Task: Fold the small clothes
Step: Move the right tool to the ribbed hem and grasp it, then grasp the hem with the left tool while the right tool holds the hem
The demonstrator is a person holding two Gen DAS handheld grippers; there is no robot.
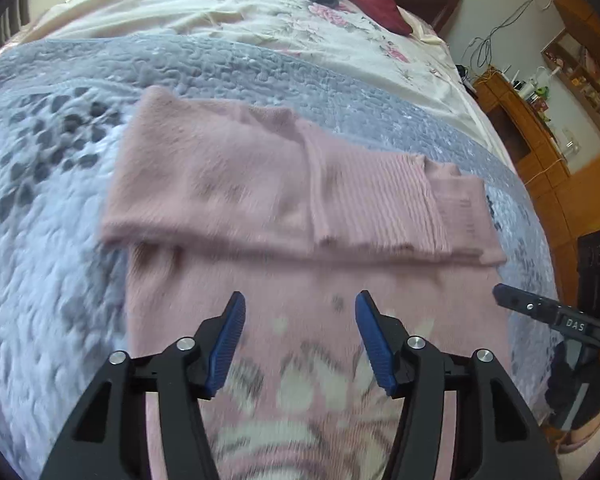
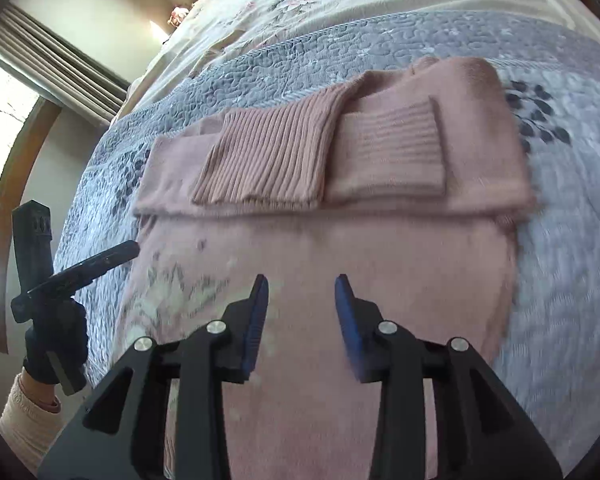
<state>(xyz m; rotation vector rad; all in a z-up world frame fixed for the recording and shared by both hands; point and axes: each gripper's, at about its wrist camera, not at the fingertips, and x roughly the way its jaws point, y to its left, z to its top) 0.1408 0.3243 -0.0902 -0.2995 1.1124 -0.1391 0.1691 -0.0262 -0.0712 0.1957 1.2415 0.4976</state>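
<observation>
left black gripper with blue pads [image 1: 300,312]: spread, empty, over hem | fuzzy pink knit sweater [image 1: 260,184]: flat on quilted grey bedspread [image 1: 40,240], sleeves folded across top | right black gripper [image 2: 302,294]: spread, empty | step: mid-fold; next likely pinch hem corners, lift toward sleeves

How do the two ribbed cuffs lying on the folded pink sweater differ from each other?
The left cuff looks longer and darker pink; the right cuff looks shorter and paler. The left cuff overlaps the right cuff's edge. Both are ribbed and lie flat on the pink sweater.
</observation>
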